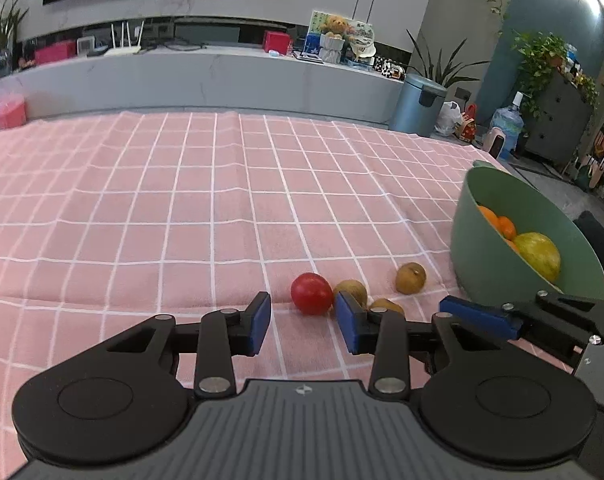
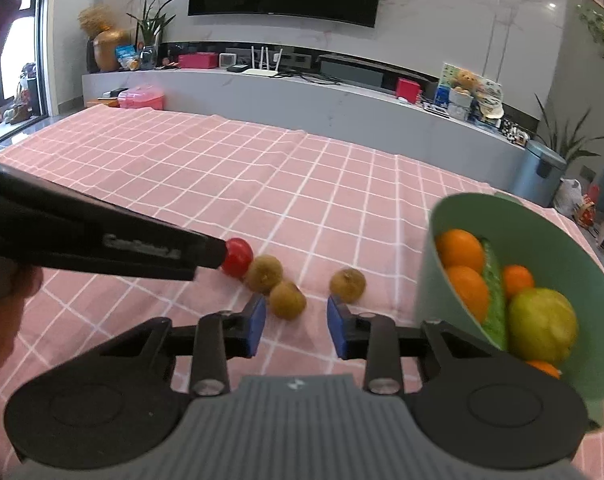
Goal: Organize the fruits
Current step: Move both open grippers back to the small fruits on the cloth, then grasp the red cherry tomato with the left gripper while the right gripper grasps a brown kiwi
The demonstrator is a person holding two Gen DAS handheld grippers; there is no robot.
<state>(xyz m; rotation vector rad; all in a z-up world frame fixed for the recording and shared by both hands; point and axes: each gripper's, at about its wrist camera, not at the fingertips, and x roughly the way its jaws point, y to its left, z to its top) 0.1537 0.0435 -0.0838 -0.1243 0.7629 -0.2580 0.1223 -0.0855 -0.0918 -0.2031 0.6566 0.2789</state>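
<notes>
Left wrist view: the third brown fruit (image 1: 386,305) lies half hidden behind the right finger (image 1: 348,326), and the bowl (image 1: 486,264), far right of the fingers, hides most of its oranges (image 1: 502,226). Right wrist view: the left gripper (image 2: 205,258) covers part of the red fruit (image 2: 239,258), left of the fingers; bowl contents blurred.

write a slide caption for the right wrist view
Open right gripper nears a brown fruit beside a green bowl of citrus.

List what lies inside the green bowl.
Green bowl: oranges, a yellow-green fruit, something green. Anything beneath them is covered.
</notes>
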